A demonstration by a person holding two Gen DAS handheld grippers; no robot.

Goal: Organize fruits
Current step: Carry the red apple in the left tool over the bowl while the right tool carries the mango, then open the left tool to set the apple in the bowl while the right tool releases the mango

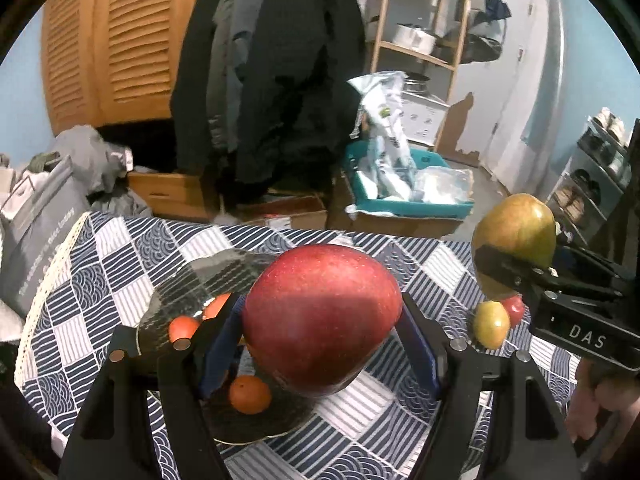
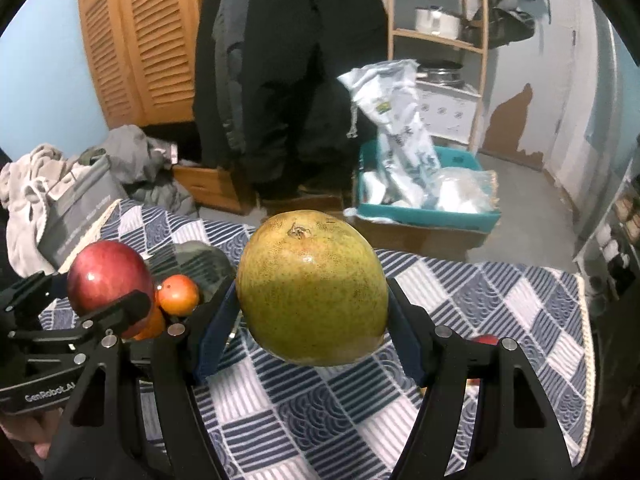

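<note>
Glass plate point(image 1: 188, 276) — three oranges point(image 1: 250, 394).

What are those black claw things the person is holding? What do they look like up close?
Both are matte black handheld tools. The left gripper and right gripper each have two angular black fingers with silver round rivets and dark blue pads. White lettering marks their bodies. No cables or sleeves show.
</note>
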